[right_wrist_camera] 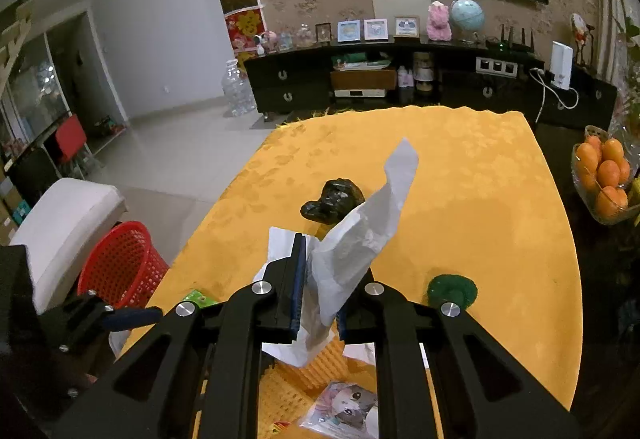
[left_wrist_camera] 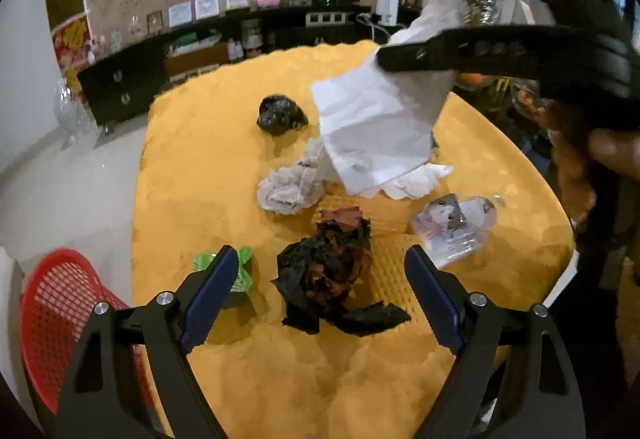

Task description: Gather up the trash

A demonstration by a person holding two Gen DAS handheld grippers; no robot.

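On the yellow table (left_wrist_camera: 208,167) lies a dark crumpled wrapper (left_wrist_camera: 332,279), and my left gripper (left_wrist_camera: 322,255) stands open with a finger on either side of it, not touching. Further back lie a crumpled white tissue (left_wrist_camera: 288,187) and a black wad (left_wrist_camera: 280,115). A green wrapper (left_wrist_camera: 244,271) sits just behind the left finger. My right gripper (right_wrist_camera: 320,275) is shut on a sheet of white paper (right_wrist_camera: 360,231), which hangs above the table. In the left wrist view that gripper (left_wrist_camera: 420,55) reaches in from the upper right with the paper (left_wrist_camera: 372,123) dangling from it.
A red mesh basket (left_wrist_camera: 60,319) (right_wrist_camera: 120,267) stands on the floor off the table's left edge. A cartoon-print packet (left_wrist_camera: 456,223) and a yellow mesh mat (left_wrist_camera: 388,271) lie on the table. A green round object (right_wrist_camera: 452,289) and a bowl of oranges (right_wrist_camera: 604,175) sit to the right.
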